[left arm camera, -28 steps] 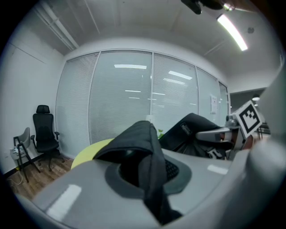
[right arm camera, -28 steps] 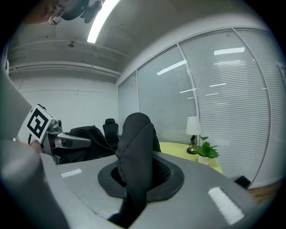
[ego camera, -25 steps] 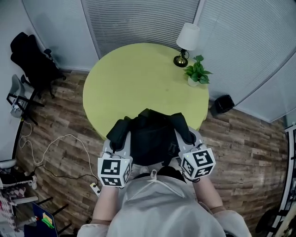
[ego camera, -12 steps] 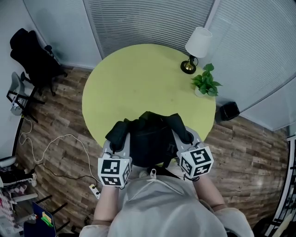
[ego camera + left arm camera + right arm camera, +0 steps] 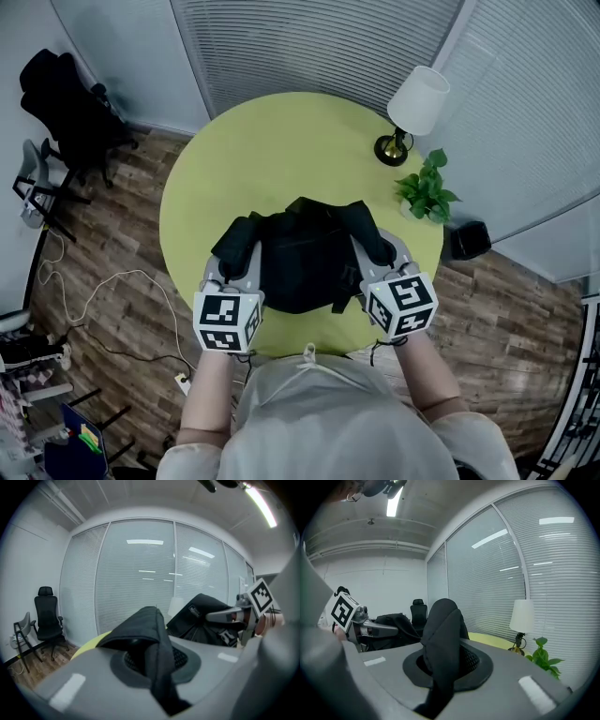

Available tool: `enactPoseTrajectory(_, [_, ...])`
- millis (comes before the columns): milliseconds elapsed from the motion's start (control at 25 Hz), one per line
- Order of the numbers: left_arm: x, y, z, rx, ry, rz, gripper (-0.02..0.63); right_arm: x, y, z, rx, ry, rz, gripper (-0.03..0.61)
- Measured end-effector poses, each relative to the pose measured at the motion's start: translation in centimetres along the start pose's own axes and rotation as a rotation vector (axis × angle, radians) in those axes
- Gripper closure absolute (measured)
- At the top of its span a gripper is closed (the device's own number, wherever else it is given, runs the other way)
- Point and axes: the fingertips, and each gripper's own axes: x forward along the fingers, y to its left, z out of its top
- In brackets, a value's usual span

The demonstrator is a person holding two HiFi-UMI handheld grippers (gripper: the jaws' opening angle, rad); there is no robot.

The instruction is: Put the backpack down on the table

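Note:
A black backpack (image 5: 305, 258) is over the near half of the round yellow-green table (image 5: 272, 141); whether it rests on the top I cannot tell. My left gripper (image 5: 228, 274) is shut on its left shoulder strap (image 5: 151, 634), which folds over the jaws in the left gripper view. On the other side my right gripper (image 5: 380, 261) is shut on the right shoulder strap (image 5: 443, 634). The pack's body (image 5: 201, 616) hangs between the two grippers. Each gripper view also shows the opposite gripper, the right gripper (image 5: 236, 616) and the left gripper (image 5: 370, 630).
A white-shaded lamp (image 5: 412, 108) and a small potted plant (image 5: 429, 192) stand at the table's right edge. A black office chair (image 5: 70, 112) and a folding chair (image 5: 33, 187) are at the left. A cable and power strip (image 5: 183, 380) lie on the wood floor.
Both grippers have carried the backpack forward, from the table's near edge to over its near half. Both stay shut on the straps.

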Motion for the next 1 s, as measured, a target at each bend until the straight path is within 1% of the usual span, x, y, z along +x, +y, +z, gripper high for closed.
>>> enactPoseTrajectory(240, [4.6,2.1,1.2,0.003,0.004,0.011,0.572,4.2,-2.6,1.2,-0.009,-0.007,-0.004,0.545])
enactPoseTrajectory(360, [6.2,2.9,1.1,0.006,0.008,0.022,0.572,5.9,-3.5,1.1,-0.010,-0.003,-0.009,0.545])
enactPoseTrajectory(520, [7.9,3.6,-0.2,0.002,0.026,0.027,0.572,7.6,-4.3,0.0,-0.011,0.014,-0.009,0.545])
enactPoseTrajectory(680, [8.9,4.1,-2.1,0.005,0.063,0.029,0.572,8.8,-4.5,-1.8,-0.007,0.044,-0.006,0.545])
enactPoseTrajectory(880, [9.5,3.9,-4.6,0.005,0.113,0.022,0.572,9.1,-4.7,-4.2,-0.001,0.076,-0.010,0.545])
enactPoseTrajectory(1000, [9.3,4.3,-5.7,-0.003,0.130,0.030,0.572,8.8,-4.5,-4.8,-0.029,0.068,-0.010,0.543])
